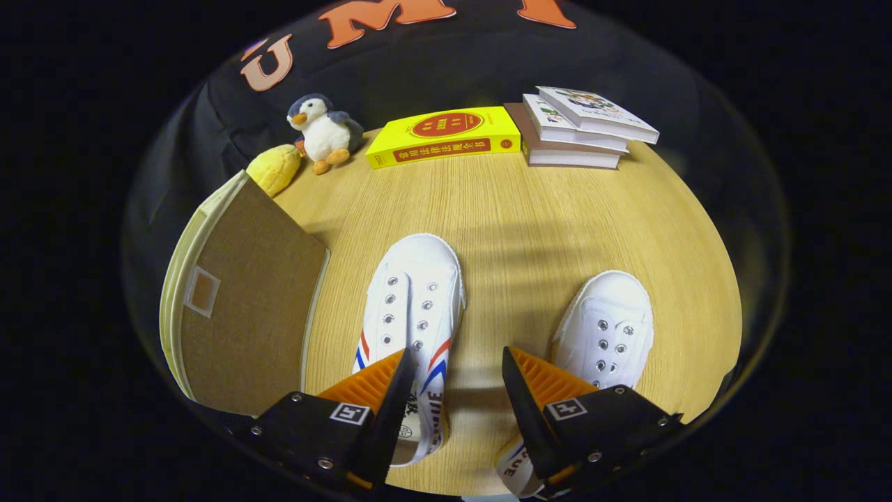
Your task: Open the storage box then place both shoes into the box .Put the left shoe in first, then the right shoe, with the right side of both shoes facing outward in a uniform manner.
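fingers [453,362] spread wide, gripping nothing, hovering over the pale wood tabletop [529,216]. black cloth wall behind it. brown storage box [244,293], lid closed, sits left of the fingers. left shoe [418,293] runs up between them, right shoe [610,328] beside the right finger. at the far edge: stack of books [578,129], yellow book [446,136], penguin plush [322,132], yellow plush [275,167].

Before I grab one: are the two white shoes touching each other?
Apart. The gripper view shows bare table between the left shoe and right shoe.
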The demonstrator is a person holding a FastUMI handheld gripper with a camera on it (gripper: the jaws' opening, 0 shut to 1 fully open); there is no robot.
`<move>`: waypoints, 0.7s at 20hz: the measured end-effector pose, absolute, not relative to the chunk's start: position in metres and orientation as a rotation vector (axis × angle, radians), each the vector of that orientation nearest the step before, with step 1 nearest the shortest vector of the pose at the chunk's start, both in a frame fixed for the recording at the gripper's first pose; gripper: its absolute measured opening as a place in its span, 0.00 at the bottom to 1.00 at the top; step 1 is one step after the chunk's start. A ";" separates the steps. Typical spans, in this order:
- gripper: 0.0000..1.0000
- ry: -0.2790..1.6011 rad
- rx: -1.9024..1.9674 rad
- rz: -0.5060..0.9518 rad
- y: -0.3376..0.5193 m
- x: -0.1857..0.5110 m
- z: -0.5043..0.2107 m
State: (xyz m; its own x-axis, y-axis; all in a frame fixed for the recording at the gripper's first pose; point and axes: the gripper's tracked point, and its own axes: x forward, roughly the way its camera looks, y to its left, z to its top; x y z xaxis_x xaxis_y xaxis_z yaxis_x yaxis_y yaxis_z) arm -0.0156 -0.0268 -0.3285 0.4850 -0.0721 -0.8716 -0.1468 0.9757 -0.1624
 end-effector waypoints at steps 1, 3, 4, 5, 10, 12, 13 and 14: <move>0.76 1.076 -0.236 0.048 -0.026 -0.015 -0.331; 0.69 1.093 -0.237 0.060 -0.020 -0.014 -0.337; 0.64 1.105 -0.241 0.066 -0.017 -0.014 -0.341; 0.60 1.125 -0.253 0.073 -0.015 -0.016 -0.347; 0.39 1.185 -0.266 0.076 -0.010 -0.019 -0.352; 0.34 1.202 -0.214 0.047 -0.011 -0.021 -0.352; 0.32 1.203 -0.197 0.043 -0.010 -0.020 -0.351; 0.27 1.196 -0.191 0.041 -0.011 -0.019 -0.349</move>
